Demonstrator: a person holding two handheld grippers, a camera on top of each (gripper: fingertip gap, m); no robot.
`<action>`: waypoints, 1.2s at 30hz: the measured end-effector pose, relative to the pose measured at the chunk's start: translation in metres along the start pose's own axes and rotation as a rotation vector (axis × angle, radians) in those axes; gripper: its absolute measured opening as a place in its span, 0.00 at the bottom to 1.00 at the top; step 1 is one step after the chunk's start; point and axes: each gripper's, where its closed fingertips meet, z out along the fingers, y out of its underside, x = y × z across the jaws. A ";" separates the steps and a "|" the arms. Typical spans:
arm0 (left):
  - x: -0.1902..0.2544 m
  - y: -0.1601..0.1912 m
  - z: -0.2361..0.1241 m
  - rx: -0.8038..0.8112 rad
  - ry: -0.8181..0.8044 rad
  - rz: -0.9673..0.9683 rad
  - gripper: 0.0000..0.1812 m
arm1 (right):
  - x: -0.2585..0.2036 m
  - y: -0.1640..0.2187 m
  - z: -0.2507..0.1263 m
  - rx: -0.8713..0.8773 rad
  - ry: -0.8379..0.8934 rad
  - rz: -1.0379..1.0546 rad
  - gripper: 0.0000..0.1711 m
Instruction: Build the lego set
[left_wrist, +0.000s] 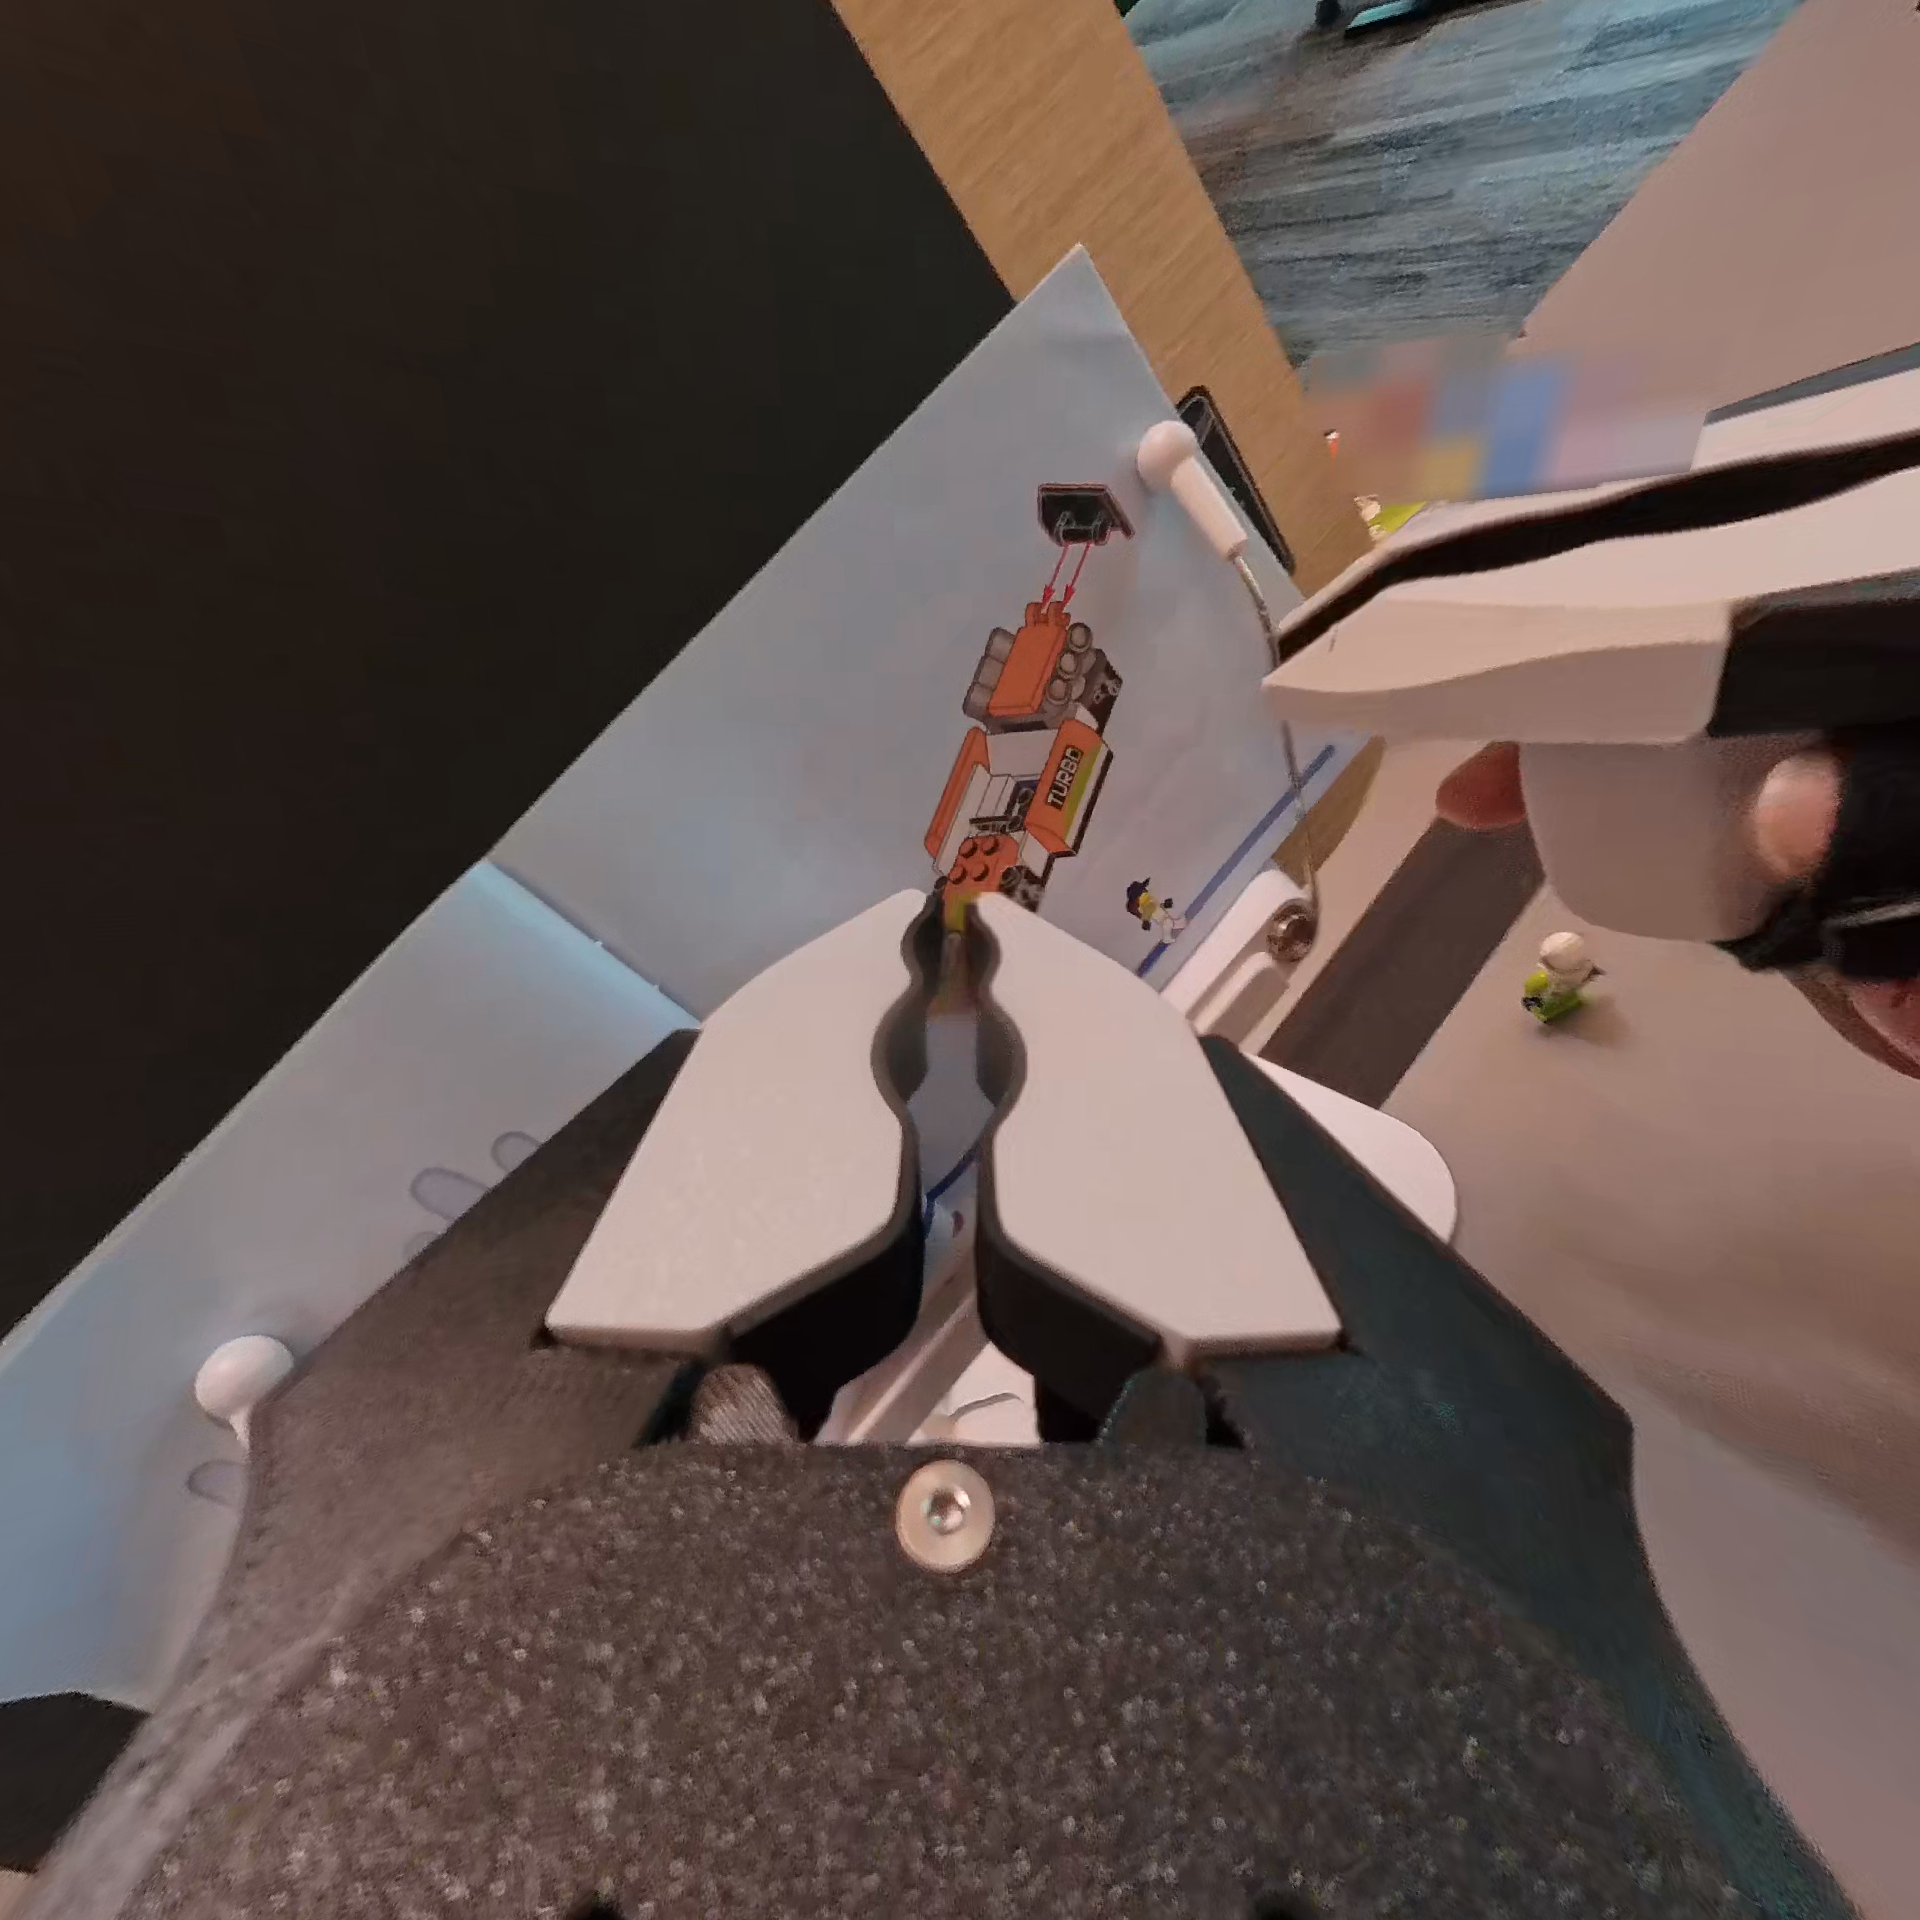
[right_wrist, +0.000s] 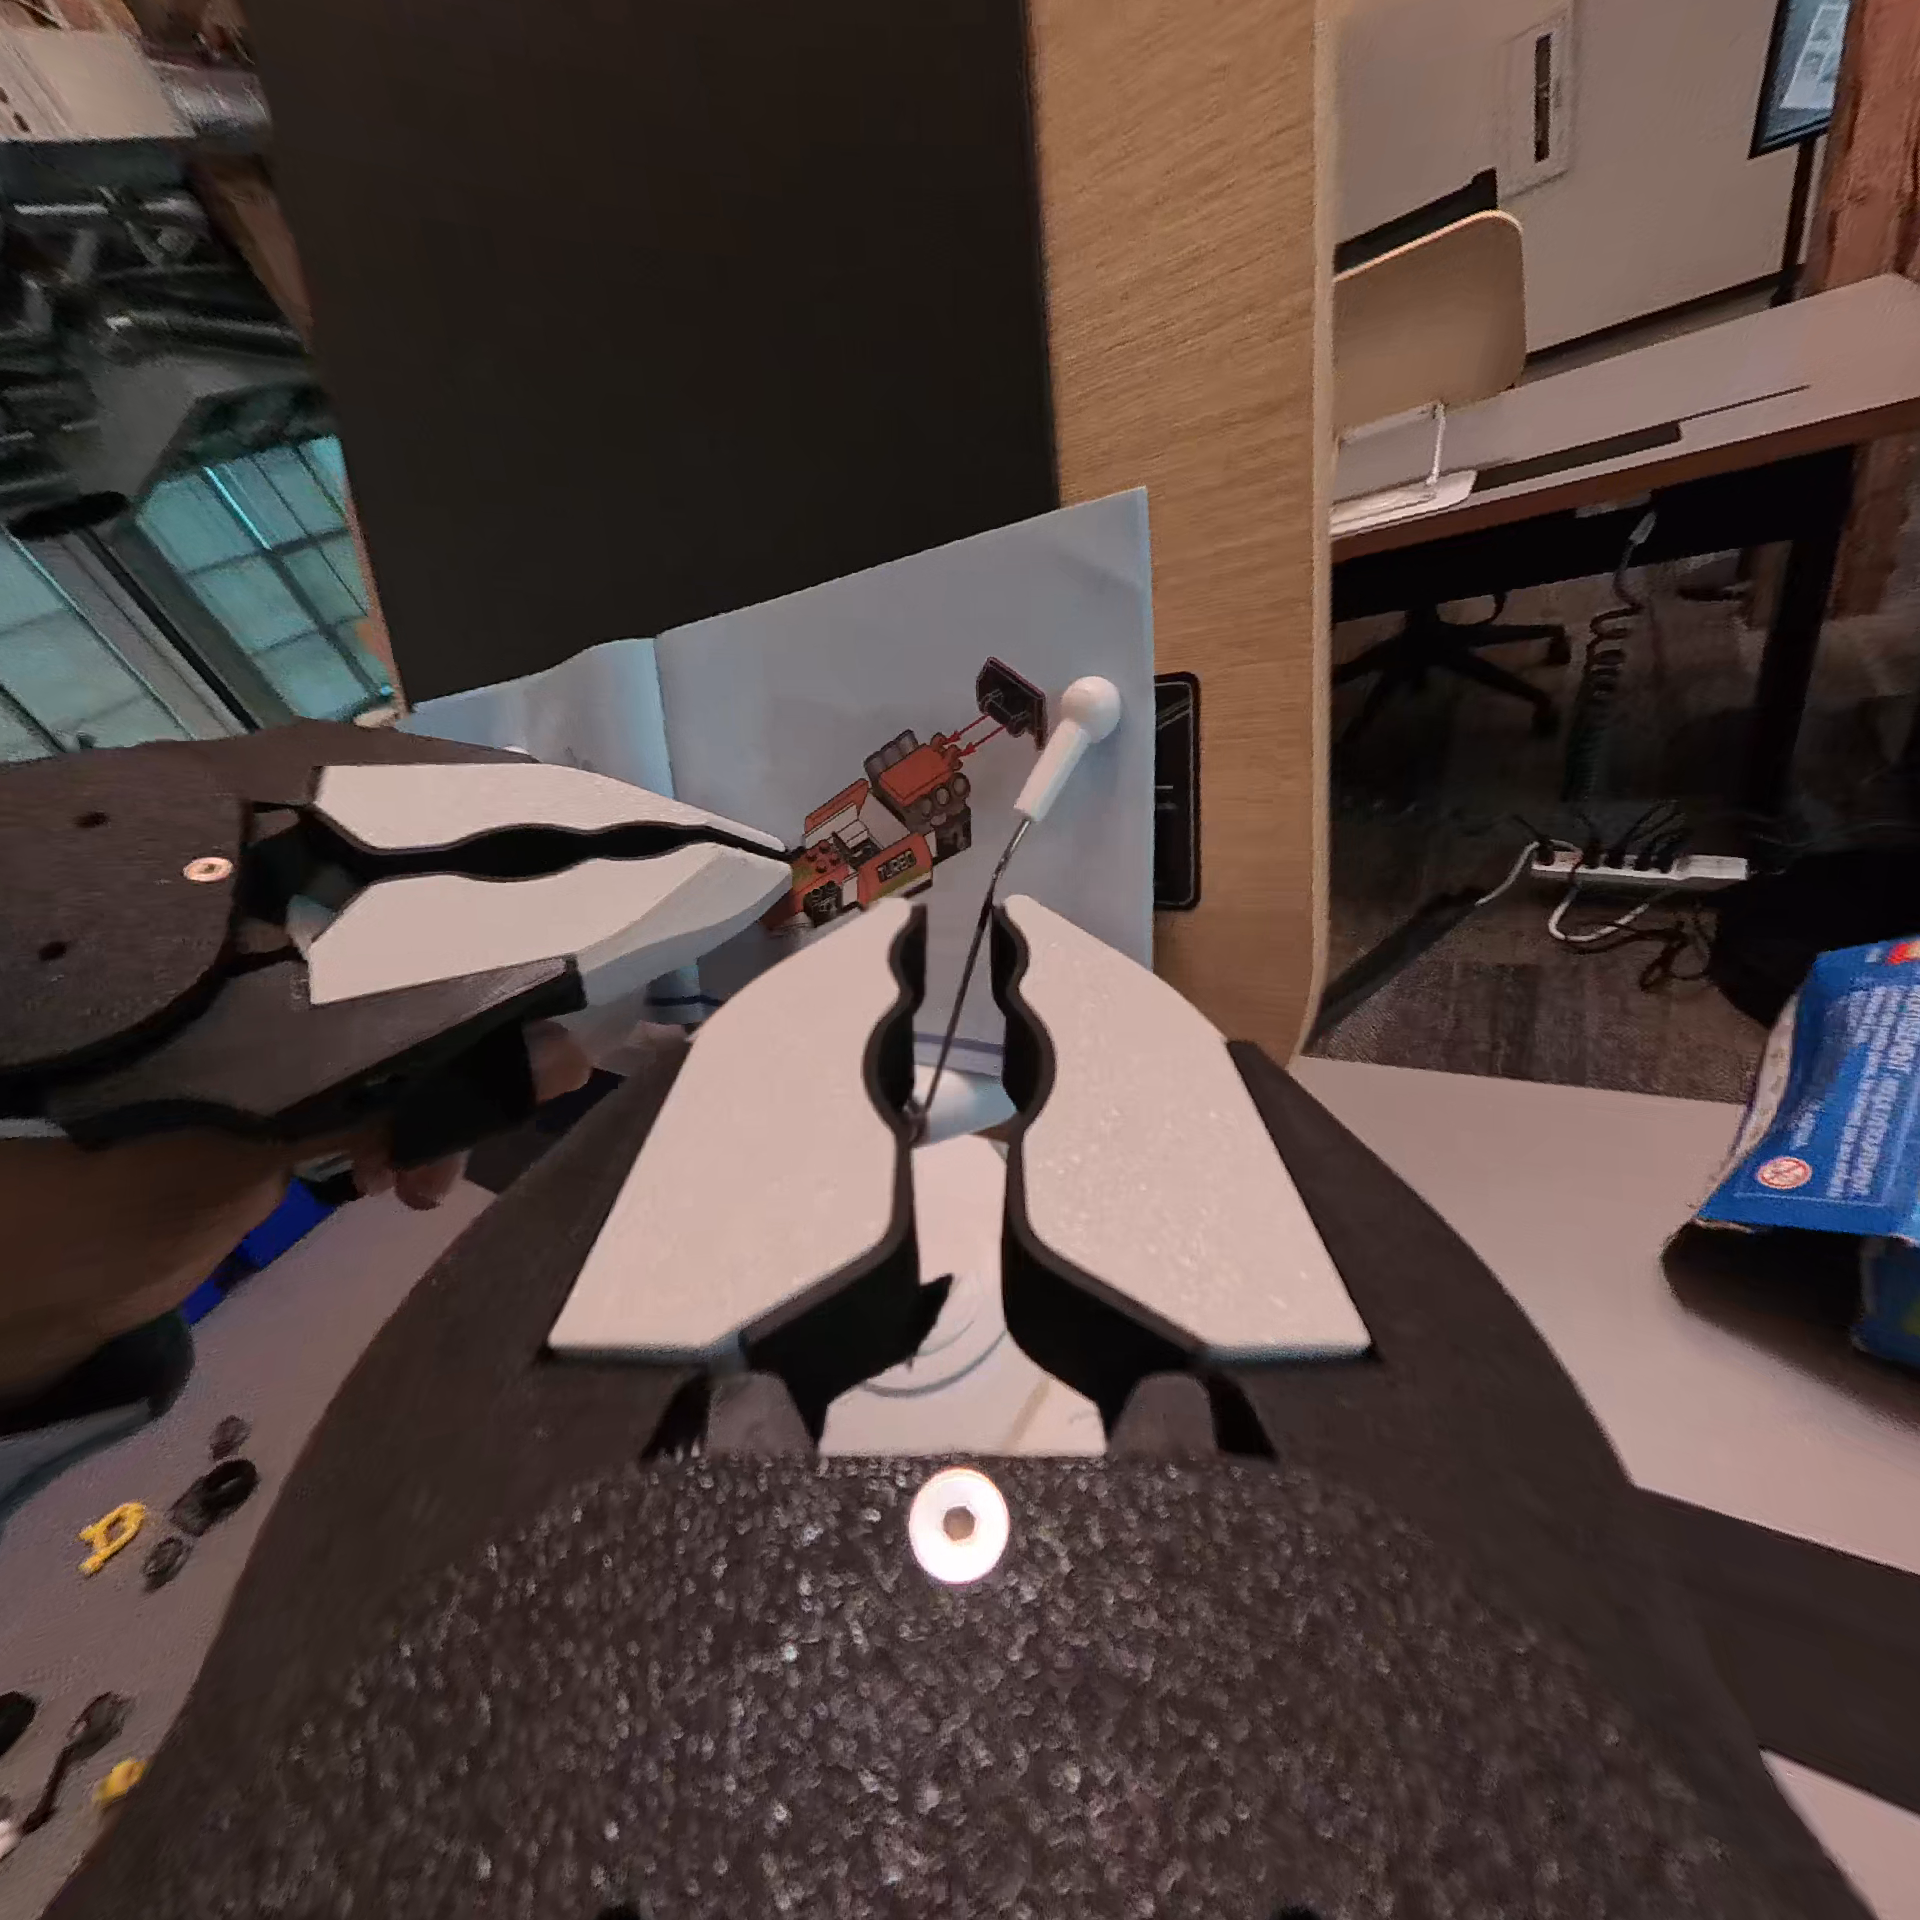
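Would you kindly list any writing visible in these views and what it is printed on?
Pale blue instruction page: a short word on the pictured orange vehicle; not transcribed.
Crumpled blue bag: white print, blurred.
Black wall plaque: too small to read.

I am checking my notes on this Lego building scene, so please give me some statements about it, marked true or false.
1. The instruction booklet stands upright and open behind the tools. True.
2. A lime and white minifigure is on the grey table. True.
3. The right tool grips the minifigure. False: the right tool has nothing between its fingers, and the figure is on the table, apart from it.
4. In the right wrist view, the blue package is left of the right tool. False: the blue package is at its right.
5. Small black and yellow pieces lie loose on the table. True.
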 end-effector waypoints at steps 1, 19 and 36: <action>0.002 -0.001 -0.002 0.007 0.014 -0.013 0.04 | -0.002 -0.002 -0.005 0.012 -0.001 0.002 0.08; -0.014 0.037 -0.159 0.374 -0.201 -0.534 0.00 | -0.067 -0.002 -0.101 0.076 0.133 -0.387 0.00; 0.055 0.130 -0.188 0.286 -0.231 -0.577 0.00 | -0.069 0.030 -0.107 0.054 0.076 -0.355 0.00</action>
